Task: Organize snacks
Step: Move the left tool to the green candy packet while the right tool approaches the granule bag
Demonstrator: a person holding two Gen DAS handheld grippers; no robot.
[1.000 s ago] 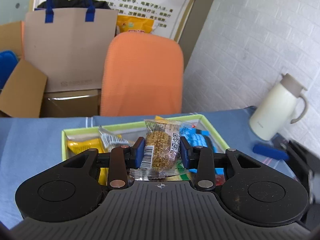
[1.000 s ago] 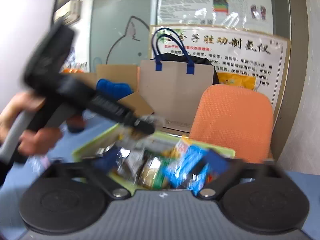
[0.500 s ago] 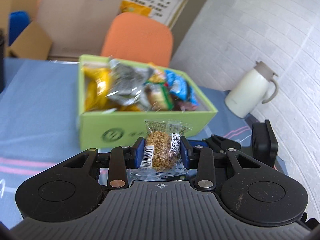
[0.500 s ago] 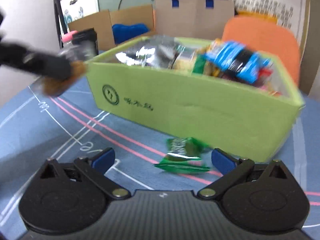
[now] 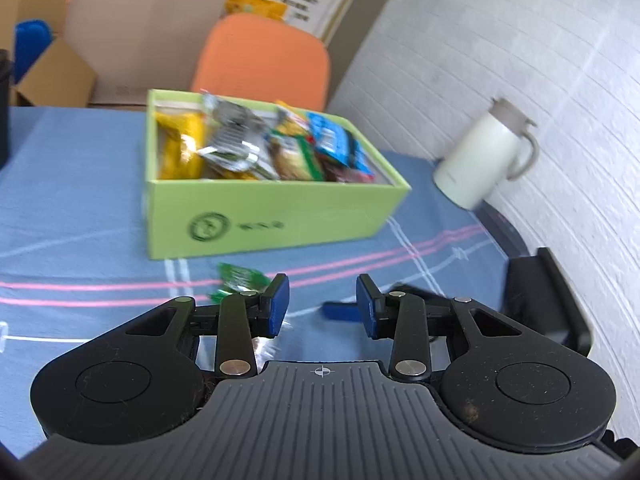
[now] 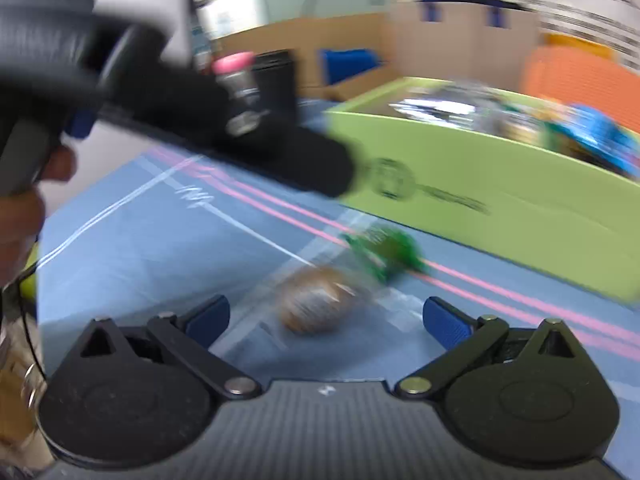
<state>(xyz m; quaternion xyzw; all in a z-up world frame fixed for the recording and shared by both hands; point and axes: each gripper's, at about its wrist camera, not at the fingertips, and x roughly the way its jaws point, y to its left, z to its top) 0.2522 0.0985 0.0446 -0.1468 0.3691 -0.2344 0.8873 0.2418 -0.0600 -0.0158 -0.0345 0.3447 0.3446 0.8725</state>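
Right wrist view was badly smeared; edges of most things were soft.

- Left gripper (image 5: 322, 306): jaws stood a narrow gap apart, nothing between the blue pads. A scrap of clear film glinted under the left finger, too little of it showing to identify.
- Right gripper (image 6: 326, 314): jaws wide. One brown snack (image 6: 316, 308) in a clear wrapper lay on the surface (image 5: 80, 208) just ahead, between the two pads, touching neither. Its print was unreadable.
- One green sweet (image 5: 240, 280) lay on the cloth near the front wall of the green box (image 5: 280, 216), partly hidden behind the left gripper's finger in the left view. It sat just beyond the brown snack.
- Loose snacks on the surface: two. Box: one, full of packets. Yellow, silver, green-brown and blue could be picked out, at least four; the true count was lost in overlap and blur.
- A hand (image 6: 24, 208) was cut off at the frame's left edge.
- One pale jug (image 5: 480, 160) stood by the wall, one orange chair (image 5: 264, 60) behind the box, one paper bag (image 5: 148, 20) cut off at the top.
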